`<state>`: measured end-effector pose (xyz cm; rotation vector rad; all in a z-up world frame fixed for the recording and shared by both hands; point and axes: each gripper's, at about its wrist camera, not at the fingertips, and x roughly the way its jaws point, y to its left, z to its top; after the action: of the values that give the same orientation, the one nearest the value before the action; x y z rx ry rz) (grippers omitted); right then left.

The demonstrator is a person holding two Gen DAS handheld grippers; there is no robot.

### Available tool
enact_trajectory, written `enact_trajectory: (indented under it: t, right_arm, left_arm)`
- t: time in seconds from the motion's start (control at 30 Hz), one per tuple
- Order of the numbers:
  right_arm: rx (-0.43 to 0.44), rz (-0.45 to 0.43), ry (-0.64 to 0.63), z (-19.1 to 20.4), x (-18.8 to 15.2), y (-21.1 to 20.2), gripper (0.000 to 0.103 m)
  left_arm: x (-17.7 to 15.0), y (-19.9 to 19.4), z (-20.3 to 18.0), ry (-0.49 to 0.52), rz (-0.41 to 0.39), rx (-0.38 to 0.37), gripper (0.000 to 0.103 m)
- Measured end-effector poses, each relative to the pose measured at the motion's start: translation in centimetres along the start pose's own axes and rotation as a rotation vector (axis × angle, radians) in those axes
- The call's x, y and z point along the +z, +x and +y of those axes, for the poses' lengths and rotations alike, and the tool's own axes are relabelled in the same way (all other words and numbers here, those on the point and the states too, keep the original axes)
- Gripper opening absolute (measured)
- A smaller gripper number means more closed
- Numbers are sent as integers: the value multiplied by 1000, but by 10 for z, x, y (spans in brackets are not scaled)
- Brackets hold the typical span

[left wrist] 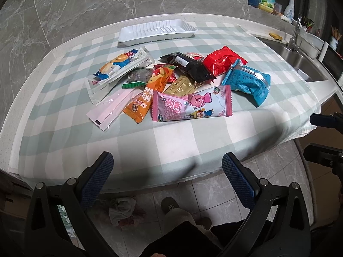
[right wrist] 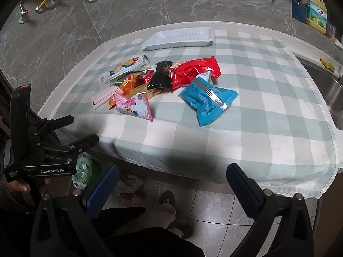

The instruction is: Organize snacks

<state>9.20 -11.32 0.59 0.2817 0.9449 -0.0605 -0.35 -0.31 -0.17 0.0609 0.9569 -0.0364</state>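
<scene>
A heap of several snack packets lies mid-table on the checked cloth: a pink packet (left wrist: 191,103) (right wrist: 134,105) at the front, a blue packet (left wrist: 249,83) (right wrist: 206,99) on the right, a red packet (left wrist: 221,61) (right wrist: 193,69), a black packet (left wrist: 190,66) (right wrist: 160,75), orange ones (left wrist: 137,110), a white-and-blue one (left wrist: 120,65) (right wrist: 126,65). Behind them sits an empty white tray (left wrist: 157,31) (right wrist: 180,37). My left gripper (left wrist: 167,171) (right wrist: 82,129) hovers open at the table's near edge, holding nothing. My right gripper (right wrist: 171,184) is open too, just short of the edge.
A steel sink (left wrist: 300,57) with a tap lies at the right. Detergent and spray bottles (left wrist: 267,0) stand at the back right. Below the table edge are floor tiles, a crumpled rag (left wrist: 123,209) and a person's slippered foot (left wrist: 170,205).
</scene>
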Motion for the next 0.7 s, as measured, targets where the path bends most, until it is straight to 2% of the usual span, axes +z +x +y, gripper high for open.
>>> enact_trajectory:
  t: [0.27,0.7]
  right_arm:
    - [-10,8,-19,7,1,7,103]
    - [-49,44,-61,-9,39,36,103]
  left_arm:
    - [7,5,5,9,4,15,103]
    - [42,31,48,64,9,97,103]
